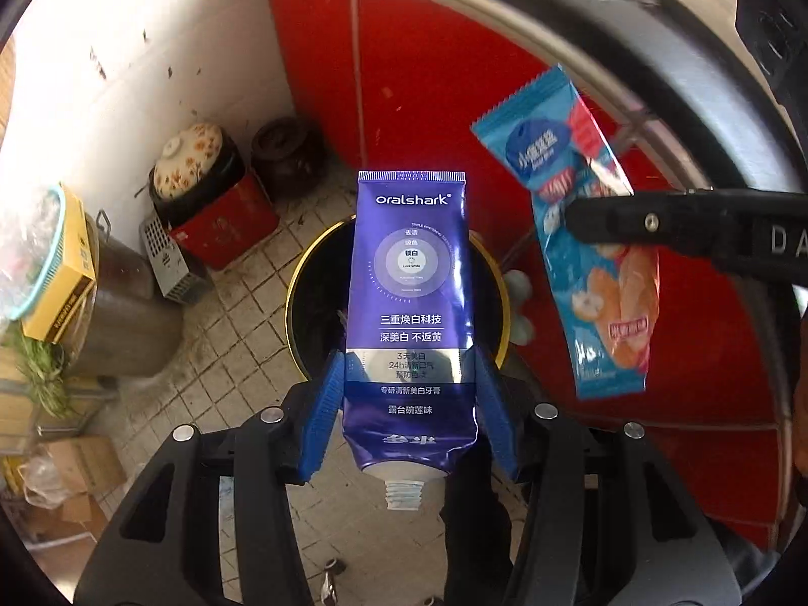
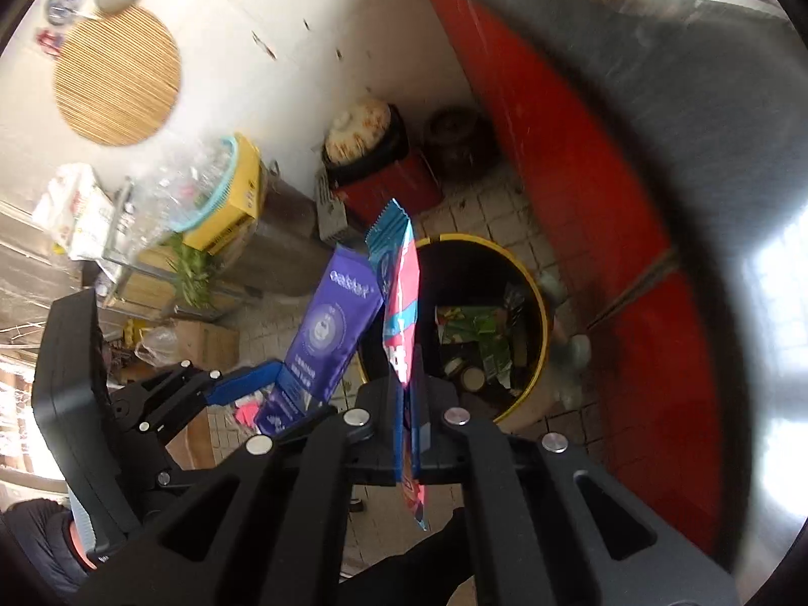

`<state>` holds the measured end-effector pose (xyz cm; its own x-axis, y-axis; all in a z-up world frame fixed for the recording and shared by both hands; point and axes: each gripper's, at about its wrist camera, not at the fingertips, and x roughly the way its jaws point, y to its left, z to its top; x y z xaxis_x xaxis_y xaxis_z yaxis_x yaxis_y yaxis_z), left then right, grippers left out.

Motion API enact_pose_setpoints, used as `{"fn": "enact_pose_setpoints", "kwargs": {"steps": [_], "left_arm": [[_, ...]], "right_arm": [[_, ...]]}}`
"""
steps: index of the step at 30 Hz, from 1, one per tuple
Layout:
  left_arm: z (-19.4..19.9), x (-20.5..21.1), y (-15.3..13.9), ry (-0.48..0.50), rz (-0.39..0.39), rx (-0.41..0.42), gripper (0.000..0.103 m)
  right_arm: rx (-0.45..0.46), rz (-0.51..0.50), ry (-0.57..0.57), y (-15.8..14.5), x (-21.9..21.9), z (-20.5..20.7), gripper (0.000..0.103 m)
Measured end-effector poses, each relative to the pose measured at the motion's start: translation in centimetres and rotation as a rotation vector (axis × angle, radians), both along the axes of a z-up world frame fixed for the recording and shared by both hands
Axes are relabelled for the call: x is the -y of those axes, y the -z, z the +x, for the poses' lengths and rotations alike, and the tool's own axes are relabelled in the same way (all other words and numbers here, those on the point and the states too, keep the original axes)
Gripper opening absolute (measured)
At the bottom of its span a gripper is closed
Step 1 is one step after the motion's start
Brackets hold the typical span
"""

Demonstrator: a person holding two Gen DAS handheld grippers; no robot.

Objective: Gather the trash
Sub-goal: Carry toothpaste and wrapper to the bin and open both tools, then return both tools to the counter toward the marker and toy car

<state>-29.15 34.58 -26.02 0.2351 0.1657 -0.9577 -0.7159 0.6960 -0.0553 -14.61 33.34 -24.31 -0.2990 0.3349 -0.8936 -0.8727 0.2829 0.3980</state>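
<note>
1. In the left wrist view, the toothpaste tube (image 1: 411, 303) is clamped at its lower body between the blue pads of the left gripper (image 1: 410, 404), with the uncapped neck at the bottom of the frame and the crimped end at centre; its long axis runs straight up the frame
2. The bin (image 1: 298, 293), black inside with a yellow rim, is seen directly behind the tube at centre frame, so the tube is judged to hang over the opening and a release should drop it in
3. The snack wrapper (image 1: 570, 232) is pinched by the shut right gripper (image 1: 570, 219) at the right of the same frame, its long axis slanting from upper left to lower right; there it lies against the red panel (image 1: 429, 76), to the right of the rim
4. In the right wrist view, the wrapper (image 2: 401, 303) is seen edge-on between closed jaws of the right gripper (image 2: 409, 404), overlapping the bin's (image 2: 540, 303) left rim; trash already lies inside
5. The left hand is judged the better placed over the opening; the right may need a small shift toward it
6. The floor (image 1: 242, 313) is of small, soiled tiles; a white wall (image 1: 151, 50), jars, boxes and a red tin (image 1: 227, 232) crowd the corner at upper left
</note>
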Motion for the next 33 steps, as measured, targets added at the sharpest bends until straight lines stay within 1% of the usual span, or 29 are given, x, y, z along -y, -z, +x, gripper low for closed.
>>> {"fn": "enact_pose_setpoints", "kwargs": {"steps": [2, 5, 6, 7, 8, 9, 10, 12, 14, 17, 20, 21, 22, 24, 25, 26, 27, 28, 29, 30, 31, 33], "left_arm": [[-0.2, -1.1, 1.6, -0.02, -0.003, 0.004, 0.05], [-0.2, -2.2, 3.9, -0.025, -0.037, 0.01, 0.052], [-0.3, -2.3, 4.5, -0.016, -0.041, -0.001, 0.063], [-0.3, -2.4, 4.9, -0.014, -0.03, -0.019, 0.081], [-0.5, -2.5, 5.1, -0.016, -0.011, -0.029, 0.086], [-0.8, -2.5, 5.1, -0.018, 0.004, -0.024, 0.086], [-0.9, -2.7, 5.2, -0.022, -0.004, -0.017, 0.086], [-1.4, -2.9, 4.9, -0.037, -0.022, -0.004, 0.086], [-1.8, -2.9, 4.1, -0.04, -0.012, 0.0, 0.086], [-2.3, -2.7, 2.3, -0.023, 0.014, -0.004, 0.086], [-2.4, -1.9, -0.4, 0.0, 0.051, 0.001, 0.086], [-2.3, -1.5, -1.2, 0.009, 0.065, -0.001, 0.086], [-2.0, -1.0, -2.7, 0.029, 0.09, 0.001, 0.086], [-1.2, -0.4, -4.7, 0.053, 0.118, 0.009, 0.087], [-0.3, 0.5, -6.4, 0.081, 0.14, 0.015, 0.088], [0.5, 1.1, -7.6, 0.107, 0.158, 0.024, 0.089], [1.5, 1.9, -8.9, 0.139, 0.182, 0.033, 0.09], [3.0, 3.3, -10.7, 0.183, 0.209, 0.055, 0.092], [4.5, 4.5, -12.0, 0.222, 0.217, 0.082, 0.092], [6.2, 5.9, -13.4, 0.264, 0.211, 0.123, 0.092], [7.5, 6.8, -14.2, 0.294, 0.199, 0.155, 0.093], [11.0, 9.5, -15.7, 0.372, 0.147, 0.216, 0.093]], "right_arm": [[0.008, -0.018, -0.013, 1.6, -1.1, -0.4, 0.003], [0.012, -0.04, -0.025, 3.4, -2.4, -0.6, 0.003], [0.018, -0.062, -0.034, 4.3, -3.1, -0.7, 0.013], [0.023, -0.085, -0.041, 4.9, -3.4, -0.7, 0.026], [0.03, -0.078, -0.036, 5.1, -3.6, -0.6, 0.061], [0.043, -0.061, -0.028, 4.8, -3.4, -0.3, 0.082], [0.057, -0.038, -0.025, 4.4, -3.3, -0.3, 0.083], [0.047, -0.04, -0.026, 4.2, -3.1, -0.1, 0.083], [0.031, -0.039, -0.038, 3.9, -2.8, -0.3, 0.083], [0.047, -0.039, -0.039, 2.8, -2.6, -0.6, 0.083], [0.072, -0.002, -0.028, -0.7, -1.3, -0.3, 0.083], [0.082, 0.02, -0.019, -2.3, -0.5, 0.0, 0.083], [0.103, 0.033, -0.006, -4.1, 0.3, 0.4, 0.083], [0.134, 0.075, 0.047, -8.3, 3.1, 1.9, 0.084], [0.158, 0.109, 0.094, -11.1, 5.5, 3.2, 0.084], [0.183, 0.135, 0.138, -13.3, 7.7, 4.3, 0.086], [0.213, 0.149, 0.174, -14.8, 9.4, 5.1, 0.087], [0.259, 0.159, 0.218, -16.6, 11.4, 6.1, 0.088], [0.323, 0.16, 0.278, -18.6, 14.1, 7.4, 0.089], [0.378, 0.155, 0.344, -20.3, 17.0, 8.8, 0.091], [0.412, 0.147, 0.388, -21.2, 19.1, 9.7, 0.092], [0.483, 0.108, 0.533, -23.1, 25.1, 12.5, 0.092]]}}
